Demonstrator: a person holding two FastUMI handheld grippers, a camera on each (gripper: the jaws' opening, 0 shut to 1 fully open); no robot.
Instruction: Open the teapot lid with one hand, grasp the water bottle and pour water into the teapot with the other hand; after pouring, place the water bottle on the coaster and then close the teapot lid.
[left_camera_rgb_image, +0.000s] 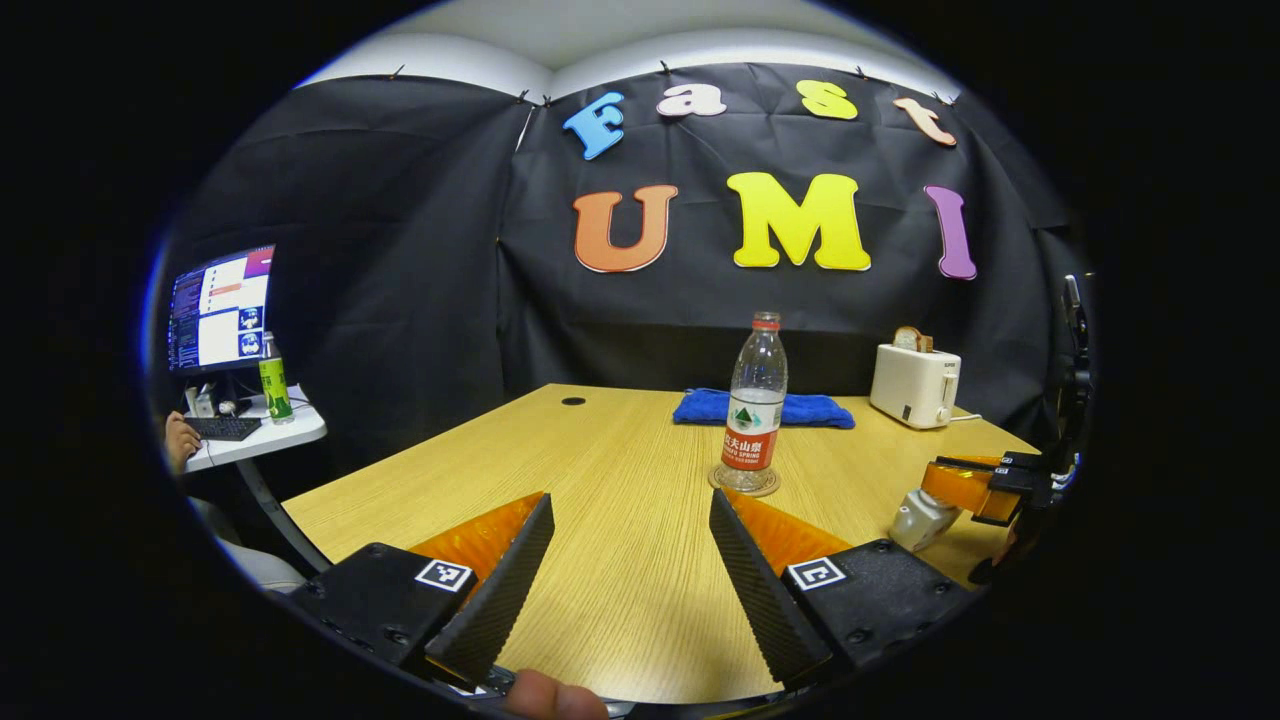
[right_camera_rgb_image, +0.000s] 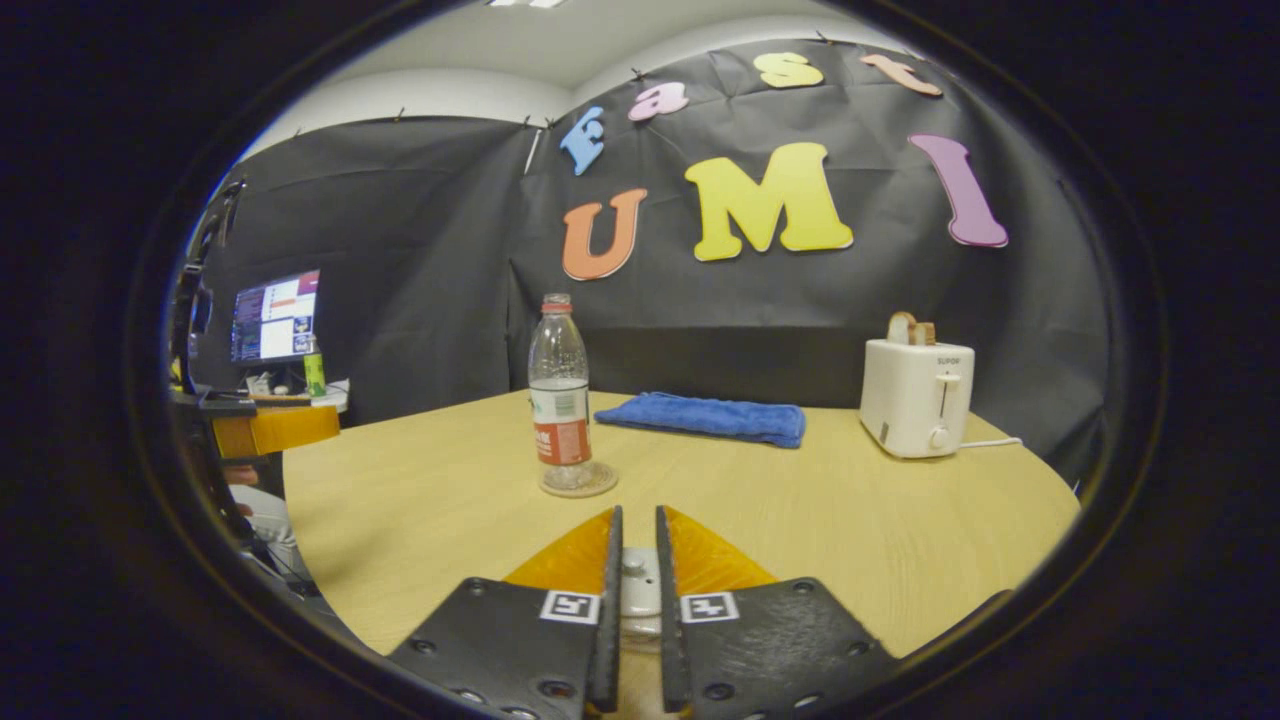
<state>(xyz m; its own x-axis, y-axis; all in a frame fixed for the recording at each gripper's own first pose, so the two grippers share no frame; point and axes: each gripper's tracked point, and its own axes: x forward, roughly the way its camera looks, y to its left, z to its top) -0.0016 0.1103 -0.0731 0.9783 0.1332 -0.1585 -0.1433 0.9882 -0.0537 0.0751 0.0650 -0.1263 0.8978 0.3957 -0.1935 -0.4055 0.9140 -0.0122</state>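
We see the water bottle (left_camera_rgb_image: 755, 405) standing upright on a round coaster (left_camera_rgb_image: 744, 482) near the middle of the wooden table (left_camera_rgb_image: 620, 560). In the left gripper view it sits at about one o'clock from the fingers; in the right gripper view the water bottle (right_camera_rgb_image: 559, 390) stands at about eleven o'clock, on its coaster (right_camera_rgb_image: 579, 481).

The teapot lid (right_camera_rgb_image: 634, 585) shows as a small pale knob between the fingers of the right gripper (right_camera_rgb_image: 636, 600). Its jaws are drawn almost together and both fingers appear to press on the knob. In the left gripper view we find that right gripper (left_camera_rgb_image: 975, 490) at three o'clock, with a whitish piece (left_camera_rgb_image: 920, 518) at its tip; we cannot tell whether this is the lid or part of the teapot itself.

The left gripper (left_camera_rgb_image: 630, 570) has its jaws spread wide with bare table between them, holding nothing. A fingertip (left_camera_rgb_image: 550, 695) of the person's hand shows at six o'clock below it. In the right gripper view the left gripper (right_camera_rgb_image: 270, 428) appears at nine o'clock, off the table's edge.

Behind the bottle lies a folded blue towel (left_camera_rgb_image: 765, 408), just beside it at twelve o'clock. A white toaster (left_camera_rgb_image: 915, 385) with bread in its slot stands at two o'clock near the far edge. At nine o'clock, well apart, a side desk (left_camera_rgb_image: 255, 435) carries a monitor (left_camera_rgb_image: 220, 308), a keyboard (left_camera_rgb_image: 222, 428) and a green bottle (left_camera_rgb_image: 274, 380), with a person's hand (left_camera_rgb_image: 180, 440) at the keyboard.
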